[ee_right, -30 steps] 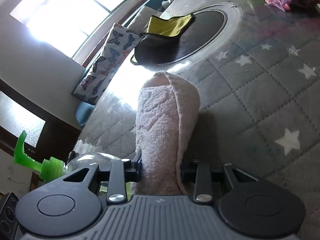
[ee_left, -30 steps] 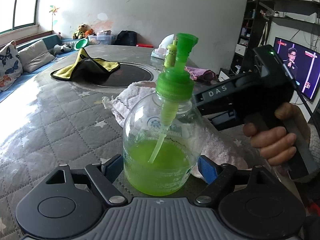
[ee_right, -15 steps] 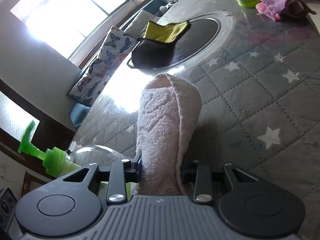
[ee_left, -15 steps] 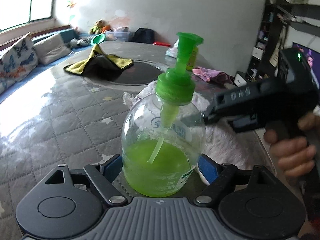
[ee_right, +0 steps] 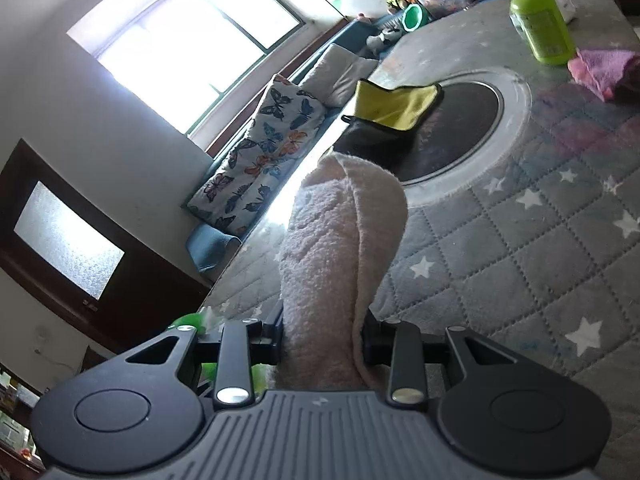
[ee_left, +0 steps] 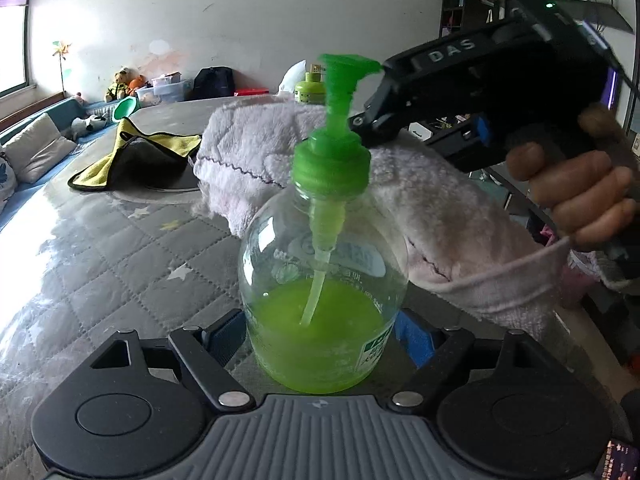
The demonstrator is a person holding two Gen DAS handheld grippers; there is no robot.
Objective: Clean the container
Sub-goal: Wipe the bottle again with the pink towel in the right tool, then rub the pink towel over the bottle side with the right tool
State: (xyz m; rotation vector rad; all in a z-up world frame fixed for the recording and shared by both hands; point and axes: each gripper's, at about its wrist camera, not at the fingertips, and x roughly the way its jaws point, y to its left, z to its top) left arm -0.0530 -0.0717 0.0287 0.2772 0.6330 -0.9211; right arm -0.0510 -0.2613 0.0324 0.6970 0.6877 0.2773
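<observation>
Over the quilted counter, your left gripper clasps the bottle; your right gripper clamps the towel.

Around me stands a plain white wall, scuffed near the floor. Bright daylight pours through a wide window above a blue bench seat with a butterfly-print cushion. I work over a grey quilted star-patterned surface. Dark open shelving rises on my right, and soft toys sit against the far wall.
</observation>
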